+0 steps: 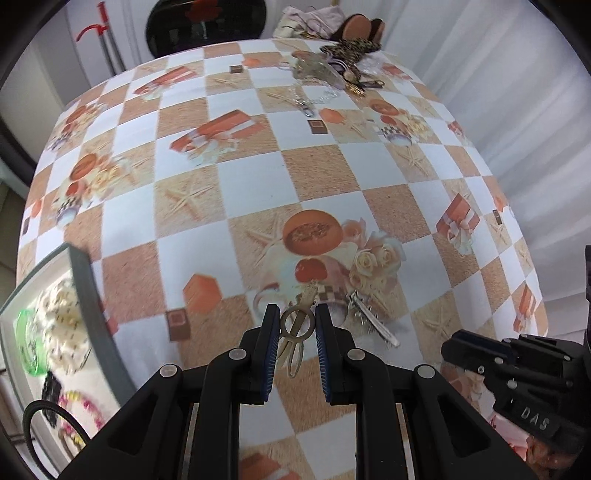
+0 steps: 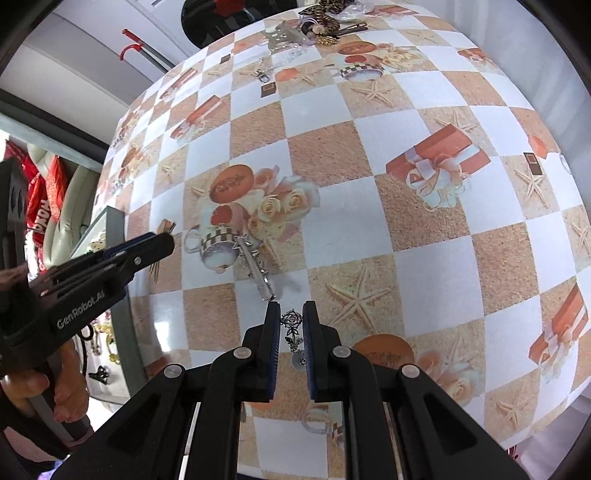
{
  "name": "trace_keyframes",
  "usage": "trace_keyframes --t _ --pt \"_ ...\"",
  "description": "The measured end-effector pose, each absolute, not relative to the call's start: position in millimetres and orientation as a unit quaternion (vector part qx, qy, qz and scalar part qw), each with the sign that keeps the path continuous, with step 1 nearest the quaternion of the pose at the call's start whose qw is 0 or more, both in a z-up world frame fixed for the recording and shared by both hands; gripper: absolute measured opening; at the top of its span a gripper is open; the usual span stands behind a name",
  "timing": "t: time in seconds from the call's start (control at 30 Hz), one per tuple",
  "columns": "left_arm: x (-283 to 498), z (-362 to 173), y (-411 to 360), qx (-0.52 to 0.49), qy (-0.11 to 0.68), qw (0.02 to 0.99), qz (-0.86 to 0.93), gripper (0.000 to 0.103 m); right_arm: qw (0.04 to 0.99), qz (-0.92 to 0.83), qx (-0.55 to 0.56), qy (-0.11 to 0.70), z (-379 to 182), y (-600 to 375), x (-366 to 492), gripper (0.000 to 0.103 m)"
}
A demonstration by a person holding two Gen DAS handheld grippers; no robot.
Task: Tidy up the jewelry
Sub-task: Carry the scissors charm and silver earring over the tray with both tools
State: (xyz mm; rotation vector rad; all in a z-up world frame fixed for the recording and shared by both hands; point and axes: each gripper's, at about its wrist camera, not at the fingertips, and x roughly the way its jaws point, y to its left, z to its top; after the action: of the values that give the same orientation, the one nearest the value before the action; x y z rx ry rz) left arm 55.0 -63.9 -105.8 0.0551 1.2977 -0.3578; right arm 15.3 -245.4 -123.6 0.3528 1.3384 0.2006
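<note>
My left gripper (image 1: 295, 317) has its jaws partly apart around a gold scissor-shaped hair clip (image 1: 295, 332); the pads flank it and contact is unclear. A silver spiked hair clip (image 1: 369, 317) lies on the tablecloth just right of it, and it also shows in the right wrist view (image 2: 255, 266). My right gripper (image 2: 291, 314) has its jaws narrowly apart around a small dark rose pendant (image 2: 293, 332). The left gripper (image 2: 147, 247) shows from the side at the left of the right wrist view. A grey-rimmed jewelry tray (image 1: 88, 302) with several pieces sits at the left.
A pile of chains, hair ties and clips (image 1: 332, 66) lies at the table's far edge, also in the right wrist view (image 2: 317, 26). The checkered tablecloth (image 1: 258, 177) covers the table. White curtains hang at the right. The tray's edge (image 2: 118, 295) stands left of my right gripper.
</note>
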Motion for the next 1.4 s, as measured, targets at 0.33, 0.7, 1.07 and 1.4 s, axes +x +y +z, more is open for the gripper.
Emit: trace_keyframes --t 0.33,0.7,1.07,1.4 --pt "28 -83 -22 -0.008 0.596 0.792 -0.135 0.024 0.762 0.107 0.149 0.621 -103 -234 10 0.013" --pt "-5 -67 33 -0.042 0.588 0.803 -0.091 0.024 0.764 0.163 0.124 0.612 -67 -187 11 0.013" --pt "-43 -64 105 -0.09 0.581 0.808 -0.023 0.024 0.752 0.245 0.082 0.607 -43 -104 11 0.013" --pt "-69 -79 158 -0.128 0.586 0.8 0.029 0.024 0.729 0.306 0.047 0.61 -40 -28 18 0.013"
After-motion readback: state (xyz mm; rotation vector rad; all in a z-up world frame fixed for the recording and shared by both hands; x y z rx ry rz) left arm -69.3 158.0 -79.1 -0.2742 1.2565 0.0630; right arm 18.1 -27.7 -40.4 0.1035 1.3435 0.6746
